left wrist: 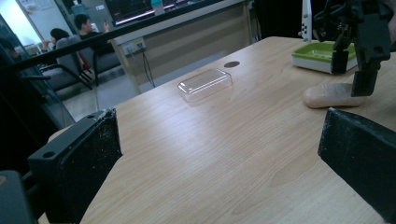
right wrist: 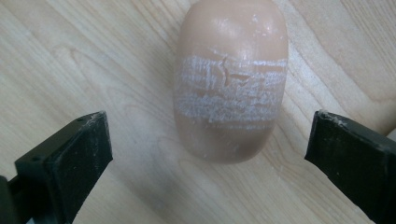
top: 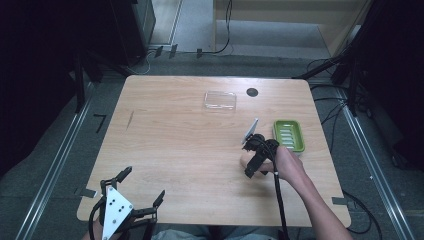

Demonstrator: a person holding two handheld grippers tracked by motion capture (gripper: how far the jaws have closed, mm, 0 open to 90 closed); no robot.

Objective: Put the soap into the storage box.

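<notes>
Between the wide-apart right tongs [right wrist: 210, 154], soap bar [right wrist: 229, 79], untouched

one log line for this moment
right gripper: open, above soap bar | left gripper: open, idle at table's near edge | green soap dish: empty | clear lid: far side

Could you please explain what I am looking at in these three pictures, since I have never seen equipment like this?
A person at a light wooden table holds a two-jaw hand tool in each hand; there is no robot arm. The high view looks down from above. The other two come from cameras riding on each tool, looking along its black jaws.

The left gripper waits near the table's front edge, jaws open, holding nothing. The right gripper hangs over a tan oval bar of soap, jaws open on either side, not touching it.

Also on the table: a green and white ridged soap dish, a clear plastic rectangular lid, and a small dark round spot.
</notes>
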